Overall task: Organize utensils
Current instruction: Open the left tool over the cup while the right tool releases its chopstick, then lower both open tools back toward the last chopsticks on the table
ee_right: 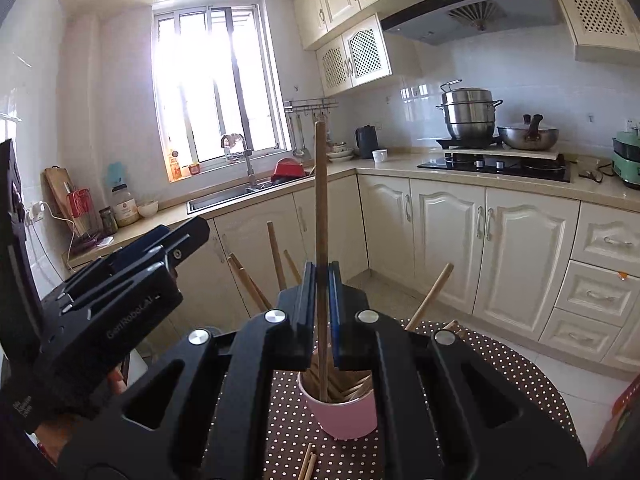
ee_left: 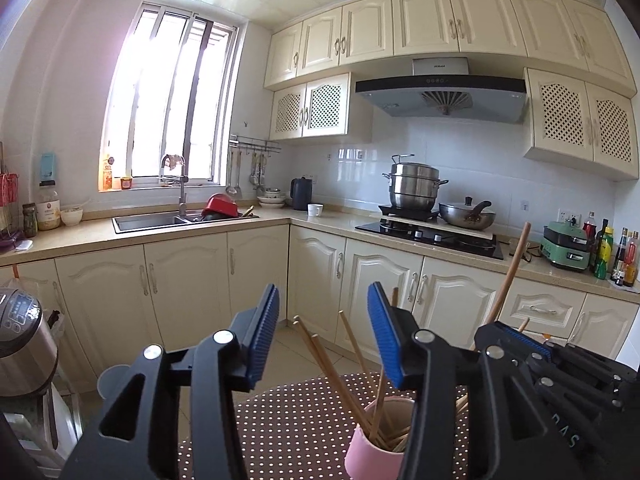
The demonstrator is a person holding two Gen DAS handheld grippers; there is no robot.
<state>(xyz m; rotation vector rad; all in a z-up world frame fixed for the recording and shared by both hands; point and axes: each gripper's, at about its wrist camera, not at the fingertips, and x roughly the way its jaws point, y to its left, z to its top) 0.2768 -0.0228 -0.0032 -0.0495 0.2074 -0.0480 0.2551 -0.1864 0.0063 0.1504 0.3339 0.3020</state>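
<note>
A pink cup [ee_left: 370, 458] [ee_right: 344, 412] stands on a brown polka-dot table [ee_left: 296, 428] [ee_right: 504, 364] and holds several wooden chopsticks [ee_left: 324, 360] [ee_right: 276, 250]. My right gripper [ee_right: 321, 276] is shut on one long wooden chopstick [ee_right: 321, 200], held upright with its lower end inside the cup; this chopstick also shows in the left wrist view [ee_left: 512, 268]. My left gripper [ee_left: 322, 300] is open and empty above the cup. The right gripper's body [ee_left: 552, 364] is at the lower right of the left wrist view, and the left gripper's body [ee_right: 120, 280] at the left of the right wrist view.
Loose chopsticks [ee_right: 308, 462] lie on the table in front of the cup. Cream cabinets [ee_left: 192, 280], a sink [ee_left: 160, 220] and a stove with pots [ee_left: 432, 232] line the far walls. A rice cooker [ee_left: 22, 340] stands at the left.
</note>
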